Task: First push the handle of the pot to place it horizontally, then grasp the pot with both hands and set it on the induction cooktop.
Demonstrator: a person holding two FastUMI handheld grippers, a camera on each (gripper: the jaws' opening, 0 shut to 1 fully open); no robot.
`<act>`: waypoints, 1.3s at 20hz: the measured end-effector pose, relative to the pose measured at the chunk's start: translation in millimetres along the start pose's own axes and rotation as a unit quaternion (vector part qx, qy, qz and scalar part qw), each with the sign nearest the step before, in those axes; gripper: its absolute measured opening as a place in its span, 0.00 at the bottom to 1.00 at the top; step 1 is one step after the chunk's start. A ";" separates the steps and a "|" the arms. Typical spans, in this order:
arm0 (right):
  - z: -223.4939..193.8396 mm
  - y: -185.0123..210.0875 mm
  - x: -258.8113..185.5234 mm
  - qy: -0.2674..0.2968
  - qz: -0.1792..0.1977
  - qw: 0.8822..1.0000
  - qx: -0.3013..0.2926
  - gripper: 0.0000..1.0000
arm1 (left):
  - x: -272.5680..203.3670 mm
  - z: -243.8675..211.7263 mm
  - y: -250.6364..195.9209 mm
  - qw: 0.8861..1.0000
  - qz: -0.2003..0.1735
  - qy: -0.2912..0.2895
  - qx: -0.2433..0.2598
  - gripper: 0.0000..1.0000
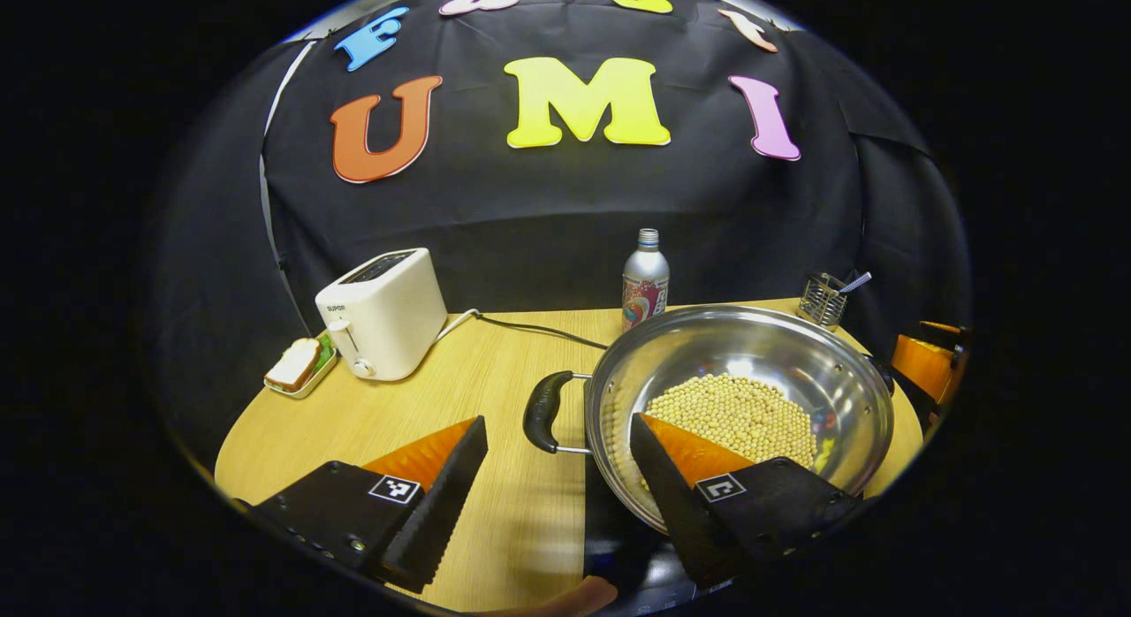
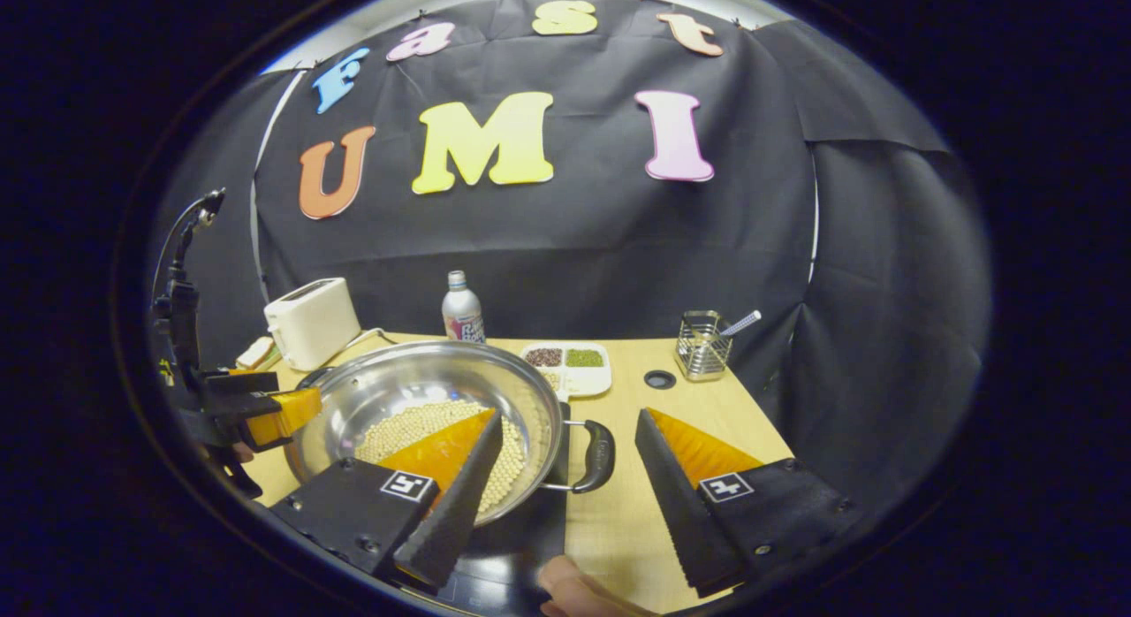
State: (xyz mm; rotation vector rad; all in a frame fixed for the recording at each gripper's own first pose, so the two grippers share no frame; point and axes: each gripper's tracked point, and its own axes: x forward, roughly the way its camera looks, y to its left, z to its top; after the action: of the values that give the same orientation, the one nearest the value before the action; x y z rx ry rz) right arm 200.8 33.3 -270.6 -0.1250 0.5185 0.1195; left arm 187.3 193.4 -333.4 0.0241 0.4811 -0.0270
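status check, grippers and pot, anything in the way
Left gripper open, astride the pot's left handle. Right gripper open, astride the right handle. Pot of beans sits on the cooktop. Nothing in the way.

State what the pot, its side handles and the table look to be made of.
Pot: polished metal, likely stainless steel, with bright mirror-like reflections on its wall. Side handles: glossy black, probably plastic, on thin metal wire brackets. Table: pale wood-grain top, possibly laminate rather than solid wood.
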 end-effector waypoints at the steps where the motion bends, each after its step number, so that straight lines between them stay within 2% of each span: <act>1: 1.2 -0.8 -6.1 -0.004 -0.002 1.000 0.003 0.95 | -6.7 1.9 0.9 1.000 0.003 -0.007 -0.004 0.97; 4: 2.5 0.8 -25.4 -0.012 -0.002 1.000 0.006 0.95 | -27.6 1.6 -6.3 0.999 -0.012 -0.016 -0.028 0.97; 10: -2.5 -0.5 -56.8 -0.022 -0.001 1.000 0.018 0.95 | -62.7 2.5 -6.3 0.998 -0.008 -0.035 -0.041 0.97; 14: -5.7 -0.8 -78.0 -0.026 0.004 0.999 0.026 0.95 | -89.7 8.4 -5.8 0.995 -0.020 -0.055 -0.081 0.97; 20: 2.7 -3.1 -125.6 -0.049 0.010 0.998 0.041 0.95 | -136.8 14.8 3.3 0.993 -0.012 -0.083 -0.082 0.96; 26: 23.3 -11.4 -191.8 -0.095 -0.002 0.994 0.051 0.94 | -213.3 36.4 5.0 0.987 -0.009 -0.141 -0.077 0.94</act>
State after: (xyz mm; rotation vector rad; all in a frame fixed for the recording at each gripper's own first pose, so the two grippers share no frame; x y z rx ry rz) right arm 48.4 9.8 -153.6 -0.0144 0.3343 0.1003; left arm 15.2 201.7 -202.2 -0.1335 0.2000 -0.0104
